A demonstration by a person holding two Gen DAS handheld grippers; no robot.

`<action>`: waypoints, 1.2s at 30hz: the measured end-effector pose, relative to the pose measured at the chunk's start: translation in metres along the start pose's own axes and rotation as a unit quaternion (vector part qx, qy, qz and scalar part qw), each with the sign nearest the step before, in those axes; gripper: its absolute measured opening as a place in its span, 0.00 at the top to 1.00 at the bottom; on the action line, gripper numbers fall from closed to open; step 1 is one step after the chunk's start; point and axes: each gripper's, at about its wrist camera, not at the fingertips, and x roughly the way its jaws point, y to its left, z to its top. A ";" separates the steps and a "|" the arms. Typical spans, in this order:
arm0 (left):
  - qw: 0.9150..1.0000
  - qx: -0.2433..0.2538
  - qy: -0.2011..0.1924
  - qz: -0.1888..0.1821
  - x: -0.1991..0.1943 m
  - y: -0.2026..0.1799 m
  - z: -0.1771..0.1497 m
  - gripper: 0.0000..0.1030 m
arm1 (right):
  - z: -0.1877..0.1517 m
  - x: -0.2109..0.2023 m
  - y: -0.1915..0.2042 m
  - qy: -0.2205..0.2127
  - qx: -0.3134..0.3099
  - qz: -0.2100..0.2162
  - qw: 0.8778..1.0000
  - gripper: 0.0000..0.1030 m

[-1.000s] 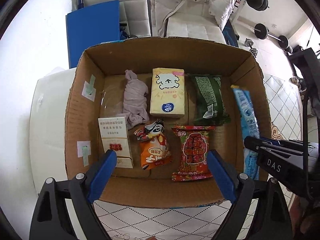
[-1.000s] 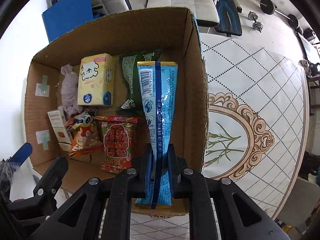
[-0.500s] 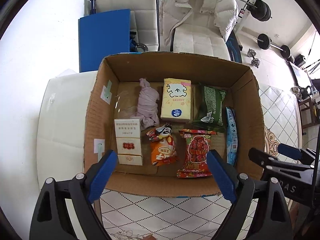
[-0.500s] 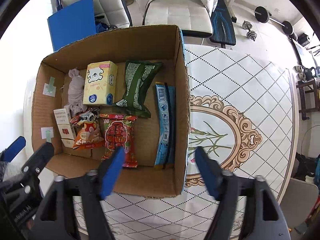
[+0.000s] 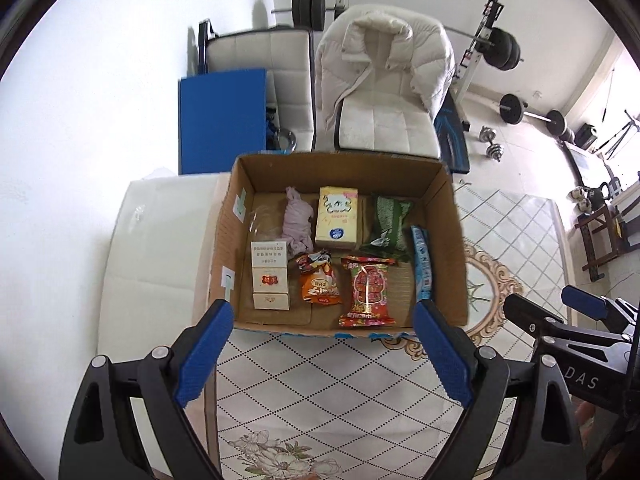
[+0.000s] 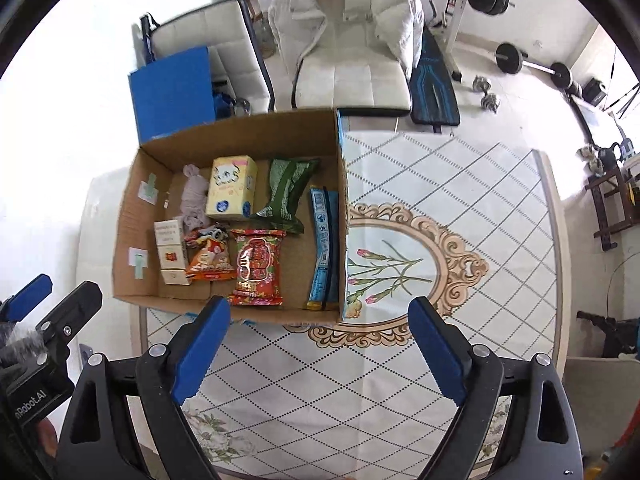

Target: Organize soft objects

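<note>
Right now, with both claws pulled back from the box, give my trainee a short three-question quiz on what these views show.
1. True or false: the right claw is shut on the blue packet.
2. Which item lies nearest the right wall of the cardboard box? A) red packet B) blue packet C) tissue pack
3. Fill in: the green bag lies between the tissue pack and the ____ packet.

Key: 1 false, both the right claw and the left claw are open and hold nothing; 2 B; 3 blue.
</note>
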 end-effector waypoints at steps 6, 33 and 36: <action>0.999 0.006 -0.048 -0.012 -0.064 -0.011 -0.014 0.11 | -0.031 -0.083 -0.004 -0.069 -0.010 -0.007 0.998 0.10; 0.993 0.011 -0.115 -0.007 -0.167 -0.031 -0.069 0.11 | -0.100 -0.218 -0.014 -0.171 -0.009 -0.024 0.985 0.10; 0.993 0.011 -0.116 -0.006 -0.167 -0.031 -0.069 0.11 | -0.101 -0.218 -0.013 -0.172 -0.009 -0.026 0.985 0.10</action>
